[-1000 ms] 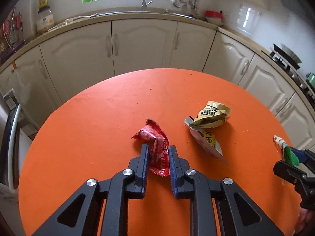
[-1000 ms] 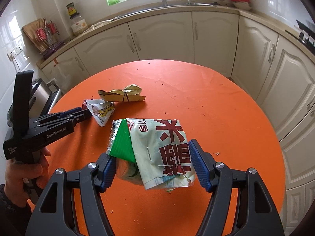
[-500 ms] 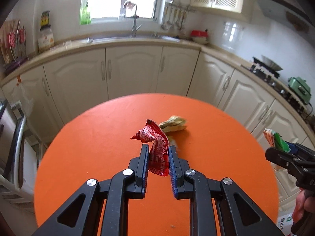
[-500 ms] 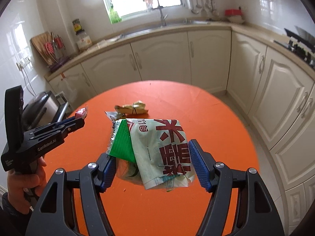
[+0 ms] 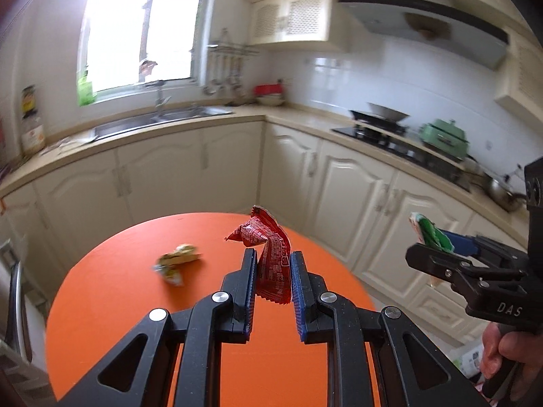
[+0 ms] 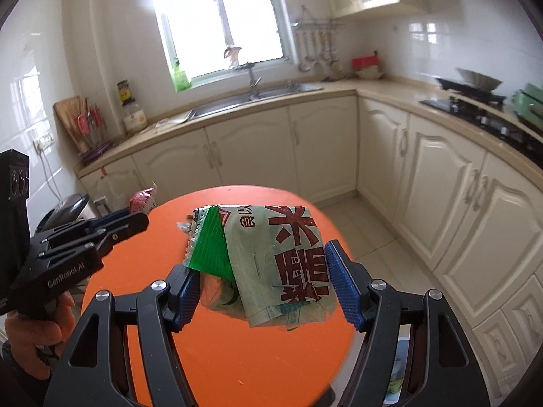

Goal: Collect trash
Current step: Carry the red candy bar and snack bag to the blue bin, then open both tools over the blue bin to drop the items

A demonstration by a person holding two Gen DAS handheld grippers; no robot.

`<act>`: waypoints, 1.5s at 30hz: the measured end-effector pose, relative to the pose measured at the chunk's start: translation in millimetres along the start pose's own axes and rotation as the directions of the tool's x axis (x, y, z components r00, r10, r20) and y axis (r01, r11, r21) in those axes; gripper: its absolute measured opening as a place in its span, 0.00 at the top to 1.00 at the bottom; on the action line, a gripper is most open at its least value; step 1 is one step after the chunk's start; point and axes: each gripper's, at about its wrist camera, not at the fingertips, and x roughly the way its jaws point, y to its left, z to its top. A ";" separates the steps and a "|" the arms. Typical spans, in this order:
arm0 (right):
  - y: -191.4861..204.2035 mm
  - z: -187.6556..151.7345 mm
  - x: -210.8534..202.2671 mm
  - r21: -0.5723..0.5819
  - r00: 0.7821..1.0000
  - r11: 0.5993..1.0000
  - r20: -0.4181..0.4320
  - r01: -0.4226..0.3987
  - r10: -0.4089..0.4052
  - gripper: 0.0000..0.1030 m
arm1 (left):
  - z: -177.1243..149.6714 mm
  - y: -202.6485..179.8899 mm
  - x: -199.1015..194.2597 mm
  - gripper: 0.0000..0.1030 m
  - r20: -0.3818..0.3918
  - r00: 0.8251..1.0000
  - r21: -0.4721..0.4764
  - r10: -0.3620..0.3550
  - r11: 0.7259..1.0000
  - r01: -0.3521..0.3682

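A round orange table (image 5: 112,305) fills the middle of a cream-cabinet kitchen as two hand-held tools carry litter above it. The right gripper (image 6: 263,276) is clamped across a wide green-and-white rice bag (image 6: 285,257), which hangs clear of the tabletop with its crumpled lower edge sagging below the pads. The left gripper (image 5: 270,283) pinches a red snack wrapper (image 5: 271,257) upright between nearly closed blue pads, its twisted top standing free. A yellow wrapper (image 5: 178,261), blurred in the left view, lies on the table, not yet collected. No bin is clearly in view. The thin, slick film looks likely to slide free if either grip loosens or swings sharply, and the loosely held bag could snag the table edge.
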 end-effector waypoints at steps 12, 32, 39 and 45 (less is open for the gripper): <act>-111.7 -28.0 -84.8 0.160 0.976 0.966 0.048 0.201 -0.211 0.33 | 13.5 -96.1 10.1 0.85 -0.035 0.972 0.134 -0.233 0.963 0.235; -290.9 -138.2 -45.5 0.421 0.937 0.839 -0.205 0.344 -0.281 0.33 | -22.4 -216.1 163.2 0.85 -0.465 0.798 0.103 -0.383 0.872 0.478; -337.0 -174.2 1.0 0.493 0.932 0.800 -0.283 0.343 -0.225 0.31 | -27.8 -231.7 239.4 0.84 -0.592 0.720 0.016 -0.361 0.888 0.459; -366.1 -198.5 26.5 0.569 0.934 0.754 -0.312 0.329 -0.172 0.21 | -19.7 -255.5 290.4 0.29 -0.608 0.740 0.058 -0.287 0.914 0.402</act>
